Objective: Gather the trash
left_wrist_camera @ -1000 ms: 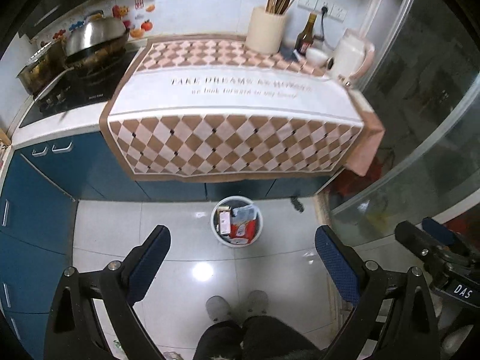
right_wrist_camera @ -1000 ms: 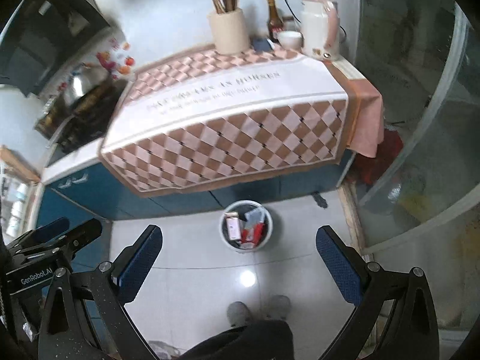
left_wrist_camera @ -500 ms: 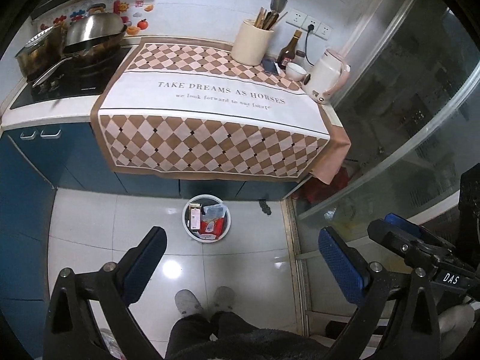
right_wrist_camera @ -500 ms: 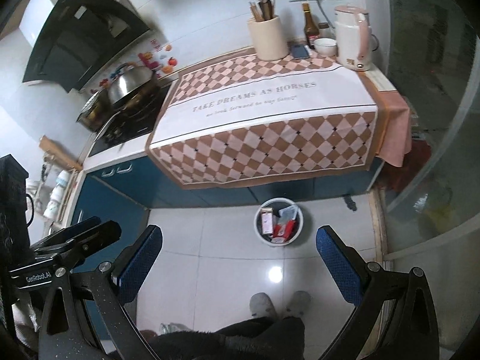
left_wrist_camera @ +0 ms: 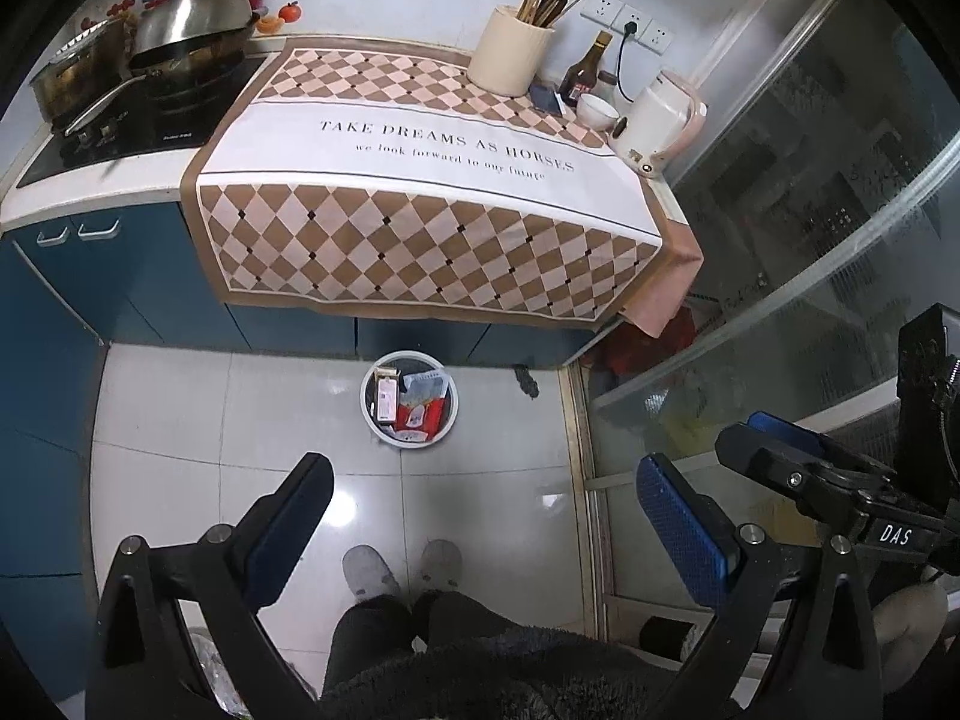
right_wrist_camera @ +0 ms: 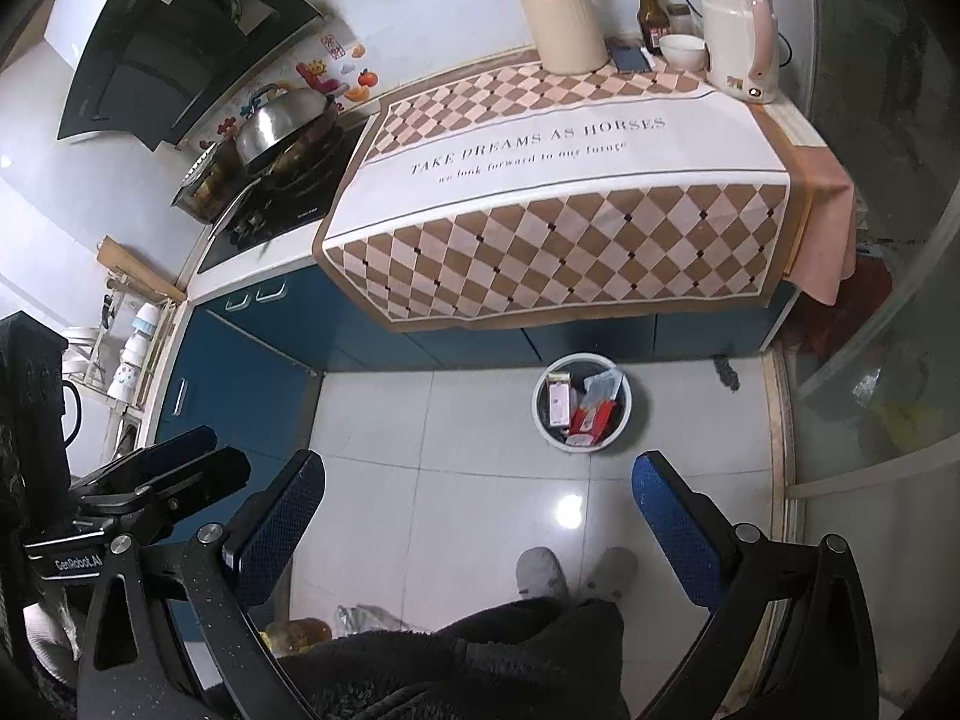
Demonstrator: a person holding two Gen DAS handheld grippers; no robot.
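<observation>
A round white trash bin stands on the tiled floor in front of the blue cabinets, holding a pink-white box, a red wrapper and a clear packet; it also shows in the right wrist view. My left gripper is open and empty, high above the floor, nearer to me than the bin. My right gripper is open and empty, also high above the floor. Each gripper shows at the edge of the other's view. The checkered cloth on the counter carries no loose trash that I can see.
On the counter stand a utensil jar, a brown bottle, a white bowl and a pink-white kettle. A wok sits on the stove at left. A glass partition is on the right. The person's slippers are below.
Both grippers have risen and pulled back from the counter, so the bin and the counter look smaller. Both grippers stay open.
</observation>
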